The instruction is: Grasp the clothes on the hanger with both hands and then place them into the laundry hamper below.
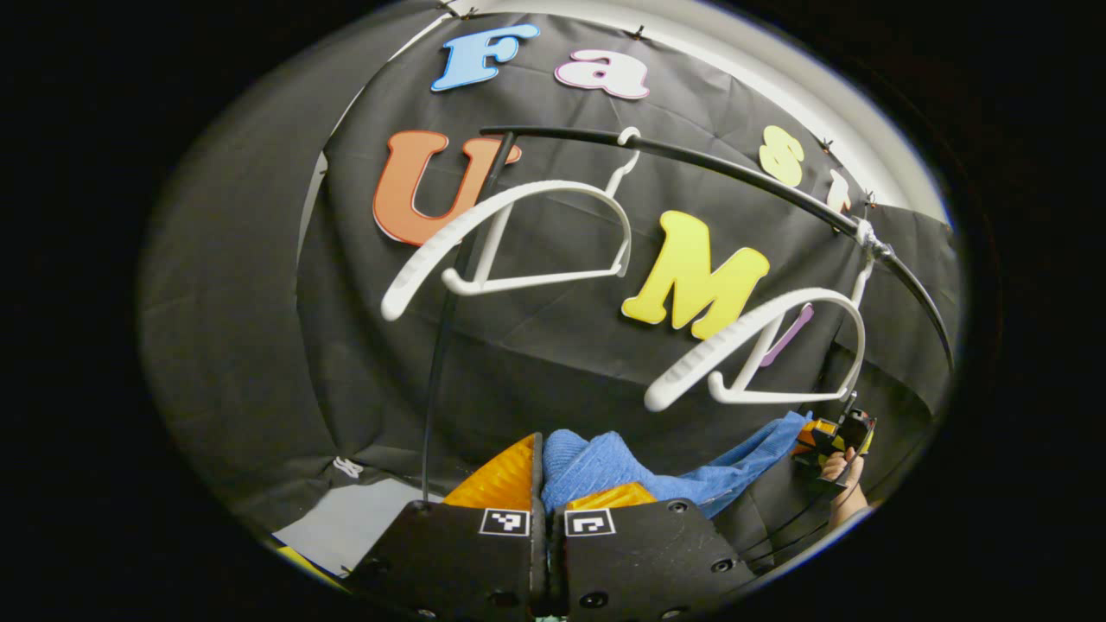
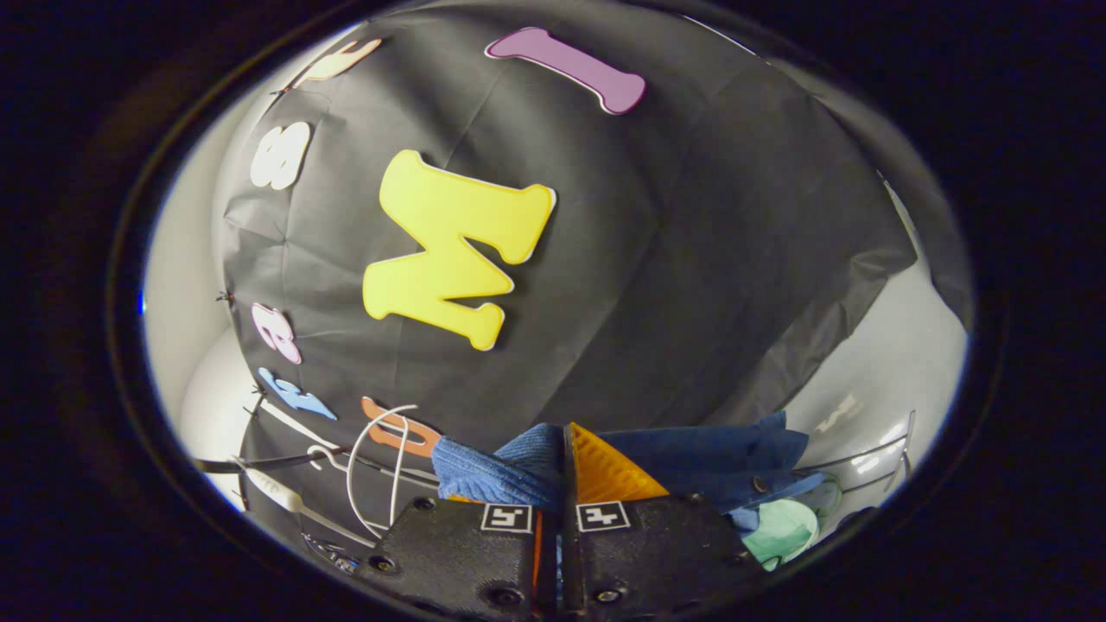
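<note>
Two hangers (image 1: 518,233) (image 1: 760,345) hang side by side on a rail (image 1: 734,173) before the wall. Below them, the cloth (image 1: 605,466) stretches between the left gripper (image 1: 544,484) and the right gripper (image 1: 834,436).

Blue garment (image 1: 605,471), ribbed knit-like cloth, off the hangers and stretched in a loose band; in the left gripper view it runs from a bunched end low in the frame out toward the far right, sagging slightly. In the right gripper view the same cloth (image 2: 691,458) is bunched and folded low in the frame, darker where it creases. Two white plastic hangers hang bare on a dark curved rail (image 1: 734,168): near hanger (image 1: 518,238) at the left, far hanger (image 1: 760,350) toward the right, both tilted, above the cloth and apart from it. Hamper: a thin wire rim (image 2: 873,458) at the lower right of the right gripper view, a pale green item (image 2: 782,531) beside it.
</note>
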